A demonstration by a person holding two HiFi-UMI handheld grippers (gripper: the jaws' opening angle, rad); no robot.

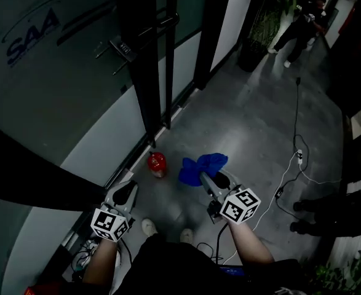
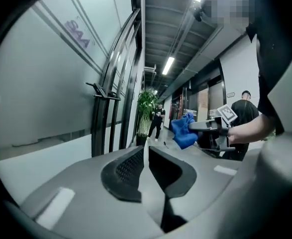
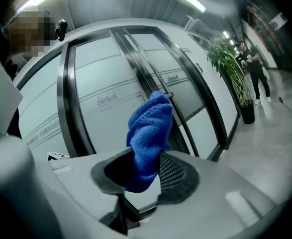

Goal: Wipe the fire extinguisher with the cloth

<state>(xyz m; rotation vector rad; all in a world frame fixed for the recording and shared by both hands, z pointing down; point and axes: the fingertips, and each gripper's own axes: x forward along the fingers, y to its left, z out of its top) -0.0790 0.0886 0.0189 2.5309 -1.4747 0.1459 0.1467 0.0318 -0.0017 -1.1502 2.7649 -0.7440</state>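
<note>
While the right claw [image 3: 153, 159] pinched the blue cloth [image 3: 148, 131] between its pads, the cloth rose out of the jaws in a bunched fold. The right gripper view showed it against the glass wall [image 3: 111, 98]. From the head view, that claw was held out low over the grey floor [image 1: 248, 121], with the cloth at its tip.

The red extinguisher [image 1: 157, 164] sat on the floor just beside the foot of the glass wall, near the dark door frame [image 1: 142, 54]. It lay to the left of the cloth and apart from it.

The left claw [image 2: 146, 151] had its jaws pressed together with nothing between them. In the head view it was held out to the left, closer to the person than the extinguisher and not touching it.

The person's pale shoes [image 1: 149, 227] showed between the two claws. A white cable [image 1: 289, 171] trailed across the floor on the right. Far down the corridor a potted plant [image 1: 263, 29] stood by the wall, and another person [image 1: 300, 26] stood close to it.
</note>
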